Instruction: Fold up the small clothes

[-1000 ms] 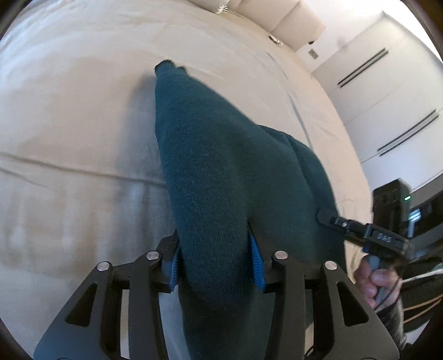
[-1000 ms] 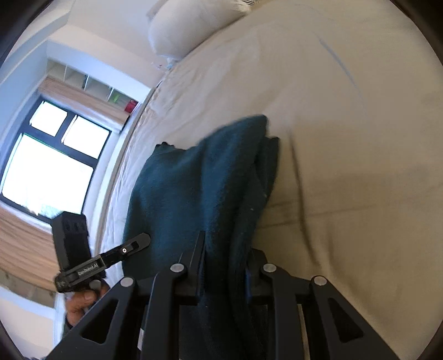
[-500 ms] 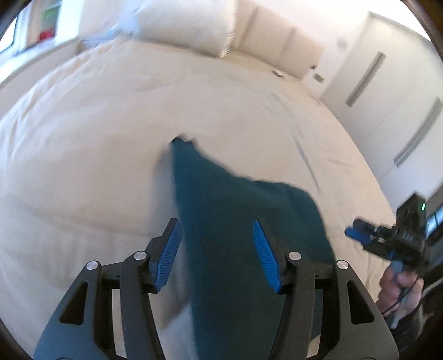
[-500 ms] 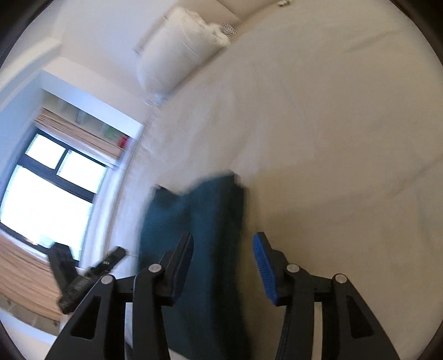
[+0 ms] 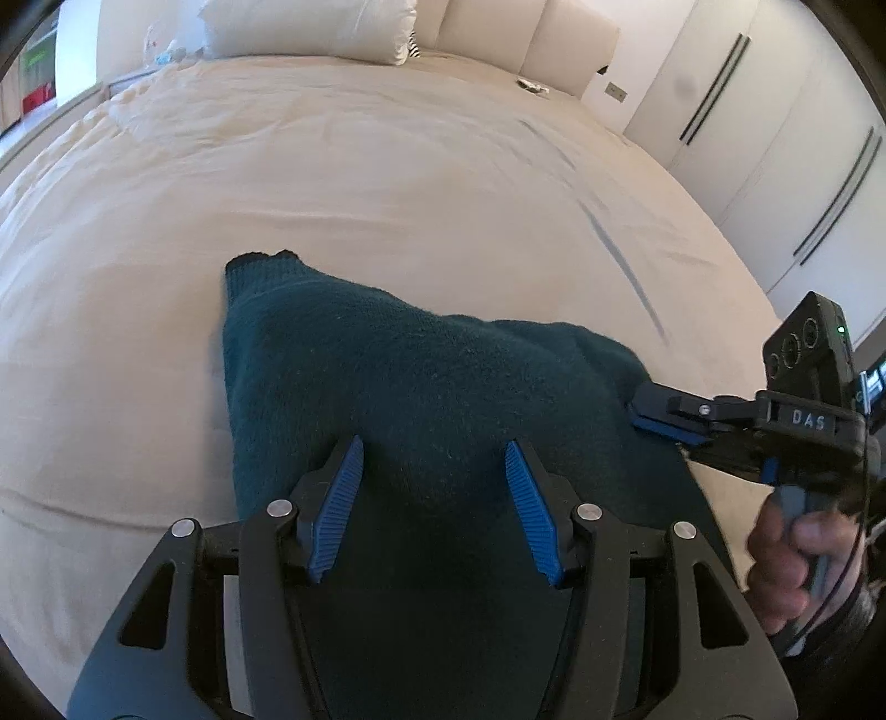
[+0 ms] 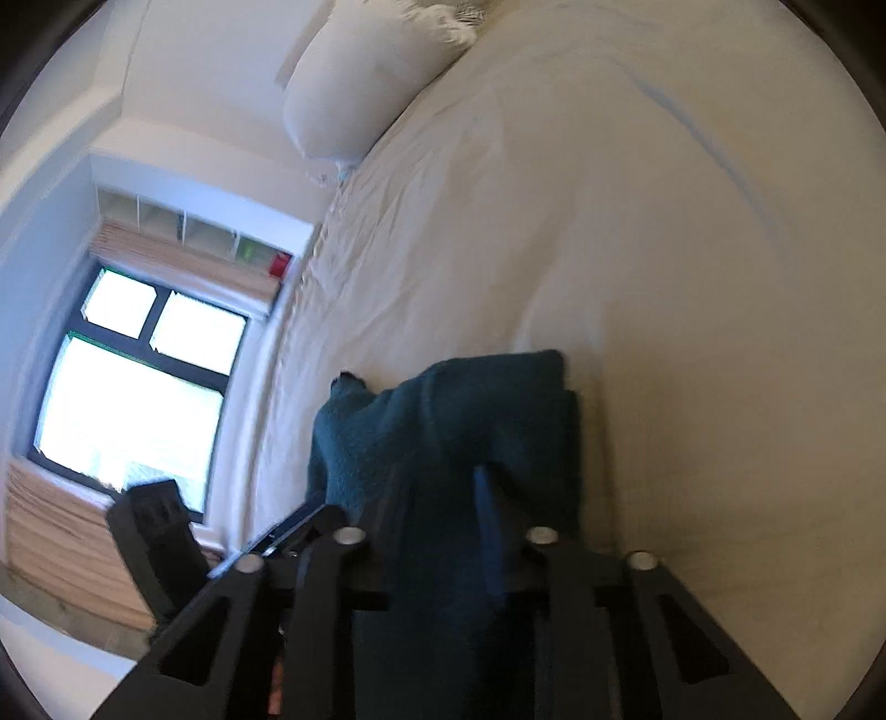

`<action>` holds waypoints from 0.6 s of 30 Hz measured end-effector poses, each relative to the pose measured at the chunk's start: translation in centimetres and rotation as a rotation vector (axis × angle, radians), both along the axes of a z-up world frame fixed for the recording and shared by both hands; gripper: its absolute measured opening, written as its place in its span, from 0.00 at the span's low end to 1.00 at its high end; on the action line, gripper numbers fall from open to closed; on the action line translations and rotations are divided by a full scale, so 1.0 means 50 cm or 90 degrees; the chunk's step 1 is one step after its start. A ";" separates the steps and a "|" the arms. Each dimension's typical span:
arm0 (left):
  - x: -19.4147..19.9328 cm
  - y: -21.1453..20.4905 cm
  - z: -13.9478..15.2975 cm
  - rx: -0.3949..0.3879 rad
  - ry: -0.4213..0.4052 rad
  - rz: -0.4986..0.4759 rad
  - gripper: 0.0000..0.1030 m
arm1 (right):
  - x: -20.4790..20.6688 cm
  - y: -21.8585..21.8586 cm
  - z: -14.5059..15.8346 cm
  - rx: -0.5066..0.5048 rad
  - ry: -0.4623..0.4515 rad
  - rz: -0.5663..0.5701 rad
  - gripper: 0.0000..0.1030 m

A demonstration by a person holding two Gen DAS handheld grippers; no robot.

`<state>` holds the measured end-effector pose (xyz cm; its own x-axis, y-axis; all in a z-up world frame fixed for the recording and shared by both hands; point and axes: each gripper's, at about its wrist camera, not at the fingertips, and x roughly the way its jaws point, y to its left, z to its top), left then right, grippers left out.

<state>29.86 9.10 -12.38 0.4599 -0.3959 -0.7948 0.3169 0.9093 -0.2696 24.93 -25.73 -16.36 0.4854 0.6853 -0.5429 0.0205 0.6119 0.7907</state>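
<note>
Left gripper (image 5: 434, 476) stands about half open above the dark green knit garment (image 5: 421, 387), its blue ribbed pads (image 5: 338, 504) spread apart with the cloth lying beneath the gap and neither pad pressing on it. Its jaws opened within the last second and have since held that width. The garment lies on the cream bedsheet (image 5: 387, 166), a narrow cuffed end pointing up the bed and the wider body running down under the gripper frame.

From the left wrist view the right gripper (image 5: 659, 412) shows from the side at the garment's right edge, its fingers nearly together with the tips at or on the cloth edge, and a hand (image 5: 786, 559) wrapped round its handle below. That view also takes in the pillow (image 5: 310, 25), the padded headboard (image 5: 520, 39) and white wardrobe doors (image 5: 775, 166).

From the right wrist view, which is blurred, the right gripper (image 6: 437, 498) has a fold of the garment (image 6: 443, 432) between its fingers, one blue pad (image 6: 490, 531) showing against the cloth. Its jaws have just been closing, and the fingers look pressed onto the fold. Only this view shows the window (image 6: 133, 376), the shelf above it (image 6: 194, 232) and the left gripper's black body (image 6: 160, 537) at the garment's far side.
</note>
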 end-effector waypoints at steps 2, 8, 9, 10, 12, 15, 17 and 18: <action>-0.004 0.001 -0.002 0.001 -0.005 0.004 0.52 | -0.034 -0.015 0.028 -0.014 -0.004 -0.014 0.20; -0.011 -0.010 0.000 0.022 0.001 0.018 0.52 | -0.141 0.047 0.105 -0.030 -0.071 0.077 0.36; -0.017 -0.015 0.003 0.027 0.001 0.021 0.52 | -0.151 0.057 0.097 -0.044 -0.066 0.090 0.38; -0.023 -0.016 0.006 0.030 0.000 0.023 0.52 | -0.164 0.065 0.083 -0.067 -0.055 0.103 0.42; -0.040 -0.017 0.013 0.037 -0.002 0.025 0.52 | -0.185 0.067 0.042 -0.102 -0.026 0.105 0.41; -0.081 -0.009 0.027 0.037 -0.017 0.022 0.52 | -0.219 0.037 0.034 -0.080 -0.030 0.079 0.34; -0.107 -0.001 0.035 0.037 -0.031 0.025 0.52 | -0.245 0.014 0.053 -0.107 -0.037 0.052 0.36; -0.124 0.004 0.043 0.038 -0.040 0.029 0.52 | -0.259 0.007 0.067 -0.135 -0.042 0.038 0.39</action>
